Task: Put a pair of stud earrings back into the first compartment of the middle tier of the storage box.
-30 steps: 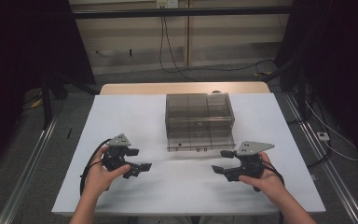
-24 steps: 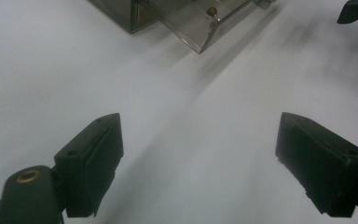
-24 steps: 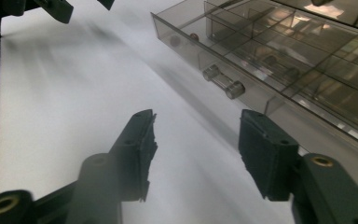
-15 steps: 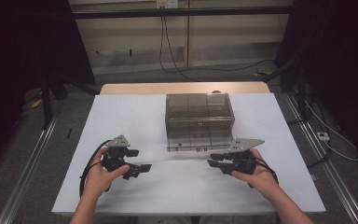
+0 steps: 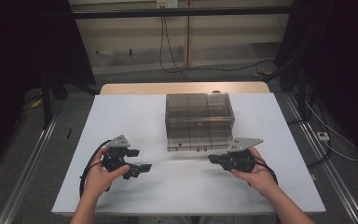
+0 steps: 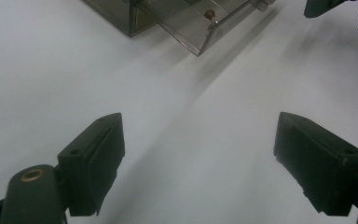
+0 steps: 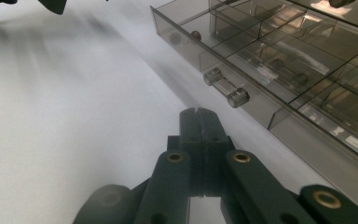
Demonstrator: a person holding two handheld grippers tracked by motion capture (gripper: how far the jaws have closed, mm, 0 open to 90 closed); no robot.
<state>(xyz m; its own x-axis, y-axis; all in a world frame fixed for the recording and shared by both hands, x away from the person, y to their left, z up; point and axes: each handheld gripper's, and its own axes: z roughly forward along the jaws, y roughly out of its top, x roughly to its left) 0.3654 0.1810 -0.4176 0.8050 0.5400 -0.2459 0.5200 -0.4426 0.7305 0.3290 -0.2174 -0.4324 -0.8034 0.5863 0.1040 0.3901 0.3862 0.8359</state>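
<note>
Right gripper (image 5: pixel 214 159) — jaws clenched flat together, nothing between them, as the right gripper view (image 7: pixel 198 122) shows. It sits on the near side of the clear drawer box (image 5: pixel 199 115), just off the box's right front corner, tips pointing left across the front.

The box's bottom drawer (image 5: pixel 196 143) is pulled partway out toward the person. Its front carries a clear bar handle (image 7: pixel 225 87), standing off the drawer face on two stubs. In the right gripper view the handle lies just ahead of the shut tips and slightly to their right, near but not touching.

Key relation: the handle's long axis runs along the drawer front, left-right across the box. The jaw tips point roughly along that same line, not across it. My read — to pinch the bar the jaws have to release first, then turn in toward the box so they straddle the bar; to push the drawer shut, the clenched tips could just press on the face.

Left gripper (image 5: pixel 143 167) — jaws spread wide, empty, per the left gripper view (image 6: pixel 198 154). It sits well off the box's left front corner, over the bare white table (image 5: pixel 177 196), with the drawer (image 6: pixel 200 23) far ahead of it.

Right hand (image 5: pixel 256 172) is clearly nearer the handle, so I judge the move is its own. Left hand (image 5: pixel 100 175) is parked.

A small round brownish item (image 7: pixel 196 34) lies in one of the drawer's front compartments; can't tell what it is.
</note>
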